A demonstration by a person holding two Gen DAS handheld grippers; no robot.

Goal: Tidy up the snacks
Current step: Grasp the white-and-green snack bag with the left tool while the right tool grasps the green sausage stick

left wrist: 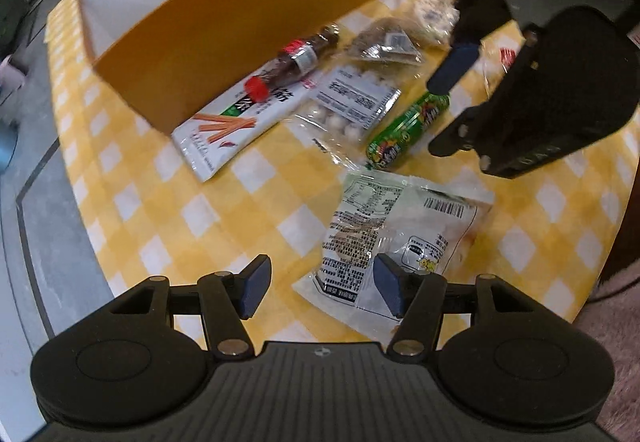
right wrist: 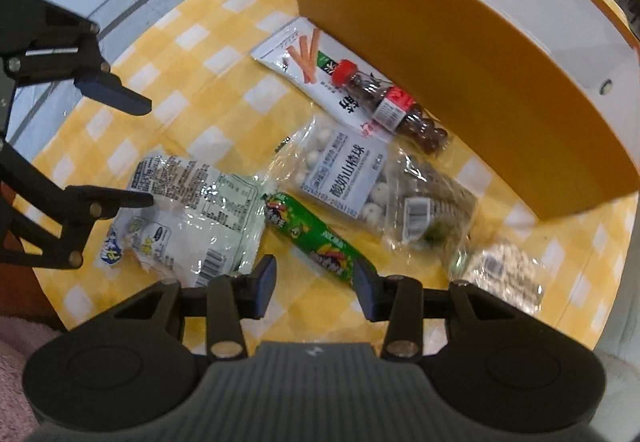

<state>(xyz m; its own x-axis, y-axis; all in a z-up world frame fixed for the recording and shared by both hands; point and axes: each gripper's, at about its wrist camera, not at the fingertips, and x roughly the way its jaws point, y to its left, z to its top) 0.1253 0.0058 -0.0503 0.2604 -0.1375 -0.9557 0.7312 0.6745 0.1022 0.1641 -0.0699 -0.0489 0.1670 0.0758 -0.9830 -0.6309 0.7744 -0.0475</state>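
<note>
Snacks lie loose on the checked cloth (left wrist: 168, 210) beside the box (left wrist: 248, 14). My left gripper (left wrist: 320, 290), spread and empty, hangs over the pale packet (left wrist: 400, 226); my right gripper (right wrist: 316, 288), spread, straddles the green tube (right wrist: 316, 238), likely to lift it.

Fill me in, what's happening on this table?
Snack sorting, nothing picked up yet. Both hand-held grippers point down over loose snacks beside an orange box. The left hand-held gripper is open over a pale green bag; the right hand-held gripper is open at the end of a green tube. A red-capped bottle lies on a stick-snack bag.
</note>
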